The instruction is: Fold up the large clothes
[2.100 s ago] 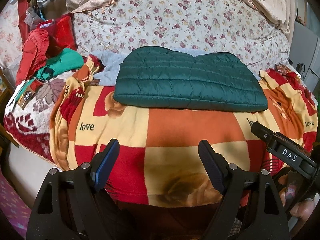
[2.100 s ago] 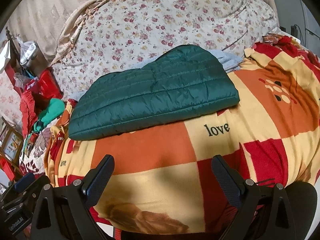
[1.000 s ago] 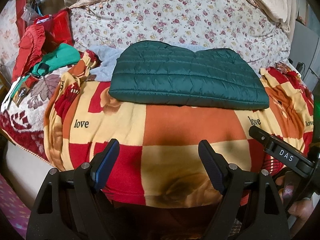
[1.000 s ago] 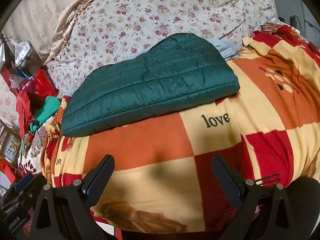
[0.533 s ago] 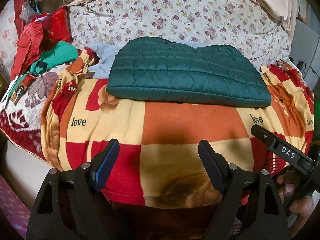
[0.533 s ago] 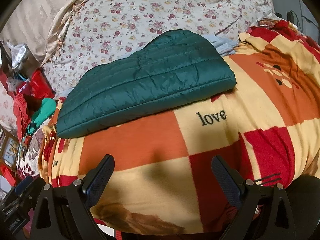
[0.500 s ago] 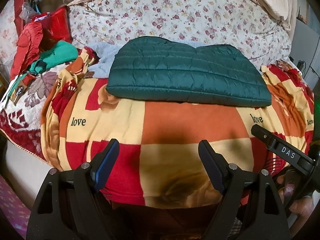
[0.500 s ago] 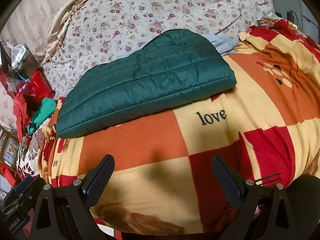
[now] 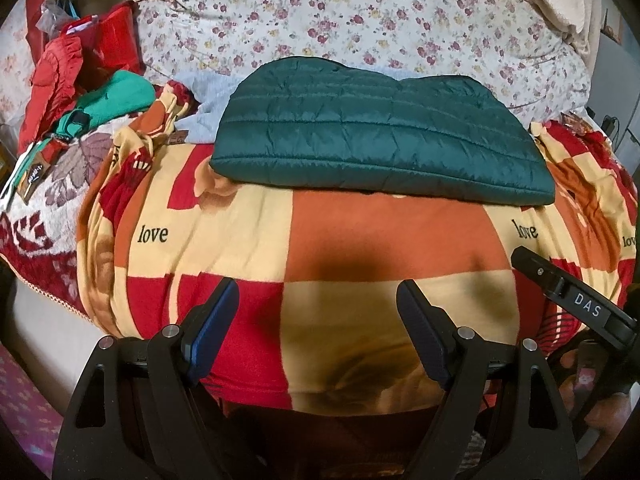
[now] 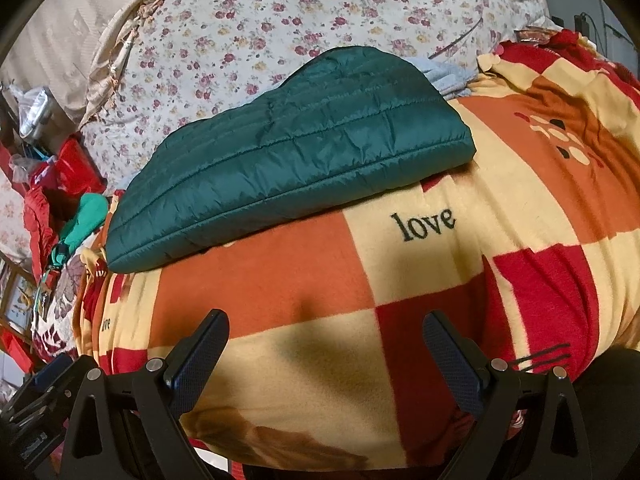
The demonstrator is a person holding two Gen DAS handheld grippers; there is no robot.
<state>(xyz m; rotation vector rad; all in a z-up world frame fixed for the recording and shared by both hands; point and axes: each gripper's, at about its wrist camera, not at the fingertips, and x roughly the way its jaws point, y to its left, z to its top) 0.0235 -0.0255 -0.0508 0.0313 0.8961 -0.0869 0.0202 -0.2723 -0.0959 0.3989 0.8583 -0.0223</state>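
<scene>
Nearest to the left wrist camera, the left gripper (image 9: 318, 320) has its two fingers spread wide with nothing between them. It hangs above the near edge of the checked blanket (image 9: 384, 240), over a red and a yellow square. At the right side of this view, a part of the right gripper (image 9: 576, 300) shows, with the letters "DAS" on it. In its own view, the right gripper (image 10: 324, 350) is also wide and holds nothing, above the near part of the blanket (image 10: 540, 200).

Farther on, the word "love" is printed on the blanket in several places. Beyond that lies the folded green quilted jacket (image 9: 380, 136), flat on the far part of the blanket, well apart from both grippers. In the right wrist view the jacket (image 10: 288, 156) lies to the left of centre. A light blue cloth (image 9: 204, 112) shows from under its far edge.

At the far left there is a heap of red and green clothes (image 9: 92, 92). Behind everything lies the flowered bedcover (image 9: 360, 20).
</scene>
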